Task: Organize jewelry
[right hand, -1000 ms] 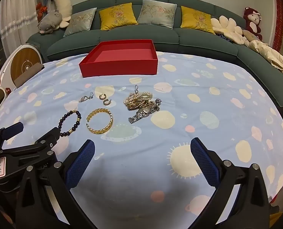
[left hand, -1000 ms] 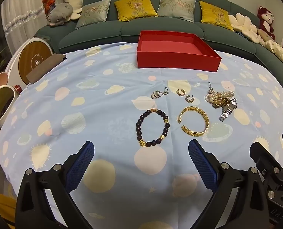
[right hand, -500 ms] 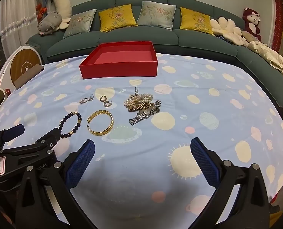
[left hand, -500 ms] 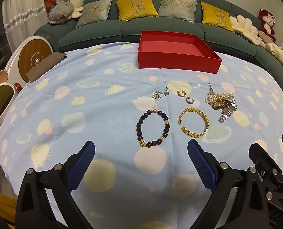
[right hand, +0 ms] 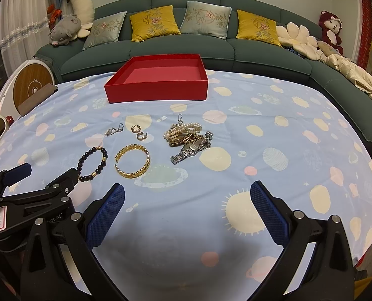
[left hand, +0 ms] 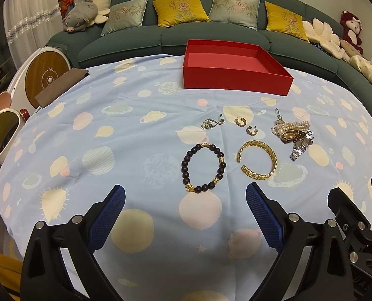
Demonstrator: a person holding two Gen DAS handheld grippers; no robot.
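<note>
An empty red box [left hand: 236, 67] [right hand: 158, 80] stands at the far side of the blue patterned cloth [left hand: 110, 130]. In front of it lie a dark bead bracelet [left hand: 204, 168] [right hand: 93, 160], a gold cuff bangle [left hand: 257, 160] [right hand: 132, 160], two small hoop earrings [left hand: 246, 126] [right hand: 138, 132], a silver drop earring [left hand: 212, 123] [right hand: 113, 130], and a tangle of pearl strands, gold chain and a silver watch [left hand: 293, 134] [right hand: 189, 138]. My left gripper [left hand: 186, 210] is open and empty, just short of the bead bracelet. My right gripper [right hand: 187, 208] is open and empty, nearer than the tangle.
A green sofa [right hand: 186, 47] with cushions and plush toys curves behind the table. A round white and wood device [left hand: 45, 75] and a brown pouch [left hand: 60, 87] sit at the left edge. Each gripper shows in the other's view [left hand: 356, 225] [right hand: 23, 200].
Both views have shifted only slightly; the grippers have edged a little and stay open. The jewelry has not moved.
</note>
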